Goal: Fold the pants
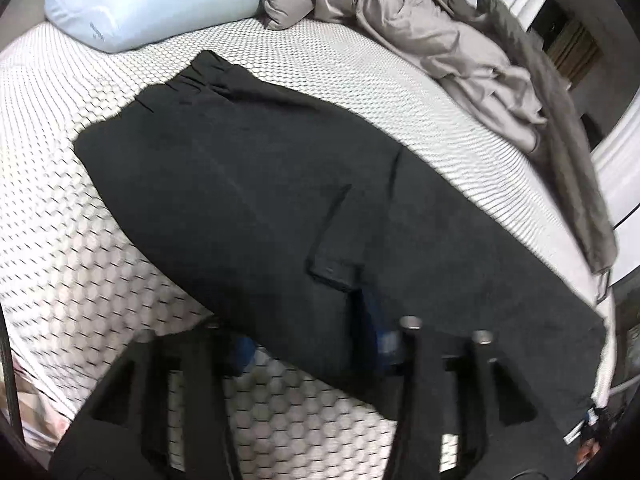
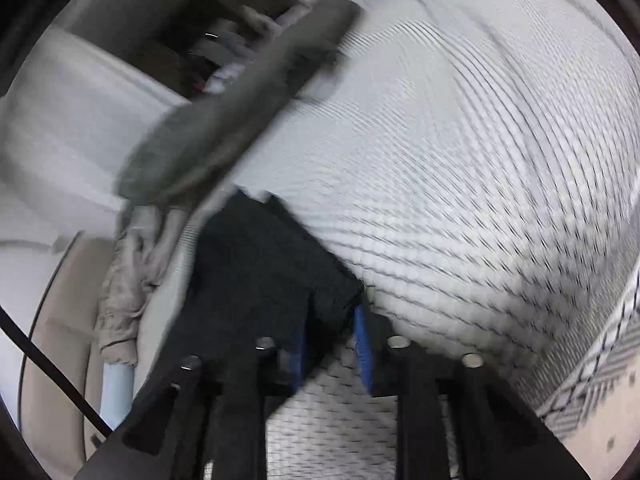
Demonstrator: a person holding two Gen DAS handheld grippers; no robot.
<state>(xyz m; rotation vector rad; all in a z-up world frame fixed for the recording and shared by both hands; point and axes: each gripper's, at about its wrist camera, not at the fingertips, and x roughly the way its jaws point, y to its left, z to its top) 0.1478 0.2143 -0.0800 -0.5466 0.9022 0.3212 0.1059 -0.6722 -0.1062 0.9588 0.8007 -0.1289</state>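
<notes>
1. The pants (image 1: 280, 200) lie spread flat on the mattress (image 1: 60, 240), folded lengthwise with one leg over the other. The waistband is at the far end ahead of the left gripper (image 1: 316, 344), and the leg runs off to its right toward the bed edge.

2. The left gripper stands partly open. The near edge of the pants lies over the gap between its fingers, but the pads do not appear to press on the cloth. Judged: no grip.

3. The right gripper (image 2: 332, 340) sits at the leg end of the pants (image 2: 264, 272). Its jaws are narrow, and dark cloth lies between the blue pads. This view is blurred; whether the pads pinch the cloth I cannot tell.

4. Judged step: taking hold of the near edge for the next fold, cuff end toward waistband.

5. To do it well:
   - catch both layers at the edge, not the top one alone;
   - close fully before lifting;
   - raise both hands together so the cloth stays taut;
   - lay the hem square on the waistband.

6. Surroundings: a pale blue pillow (image 1: 148, 0) lies well ahead and left of the left gripper, and a rumpled grey blanket (image 1: 440, 40) ahead and right. Both are clear of the pants.
</notes>
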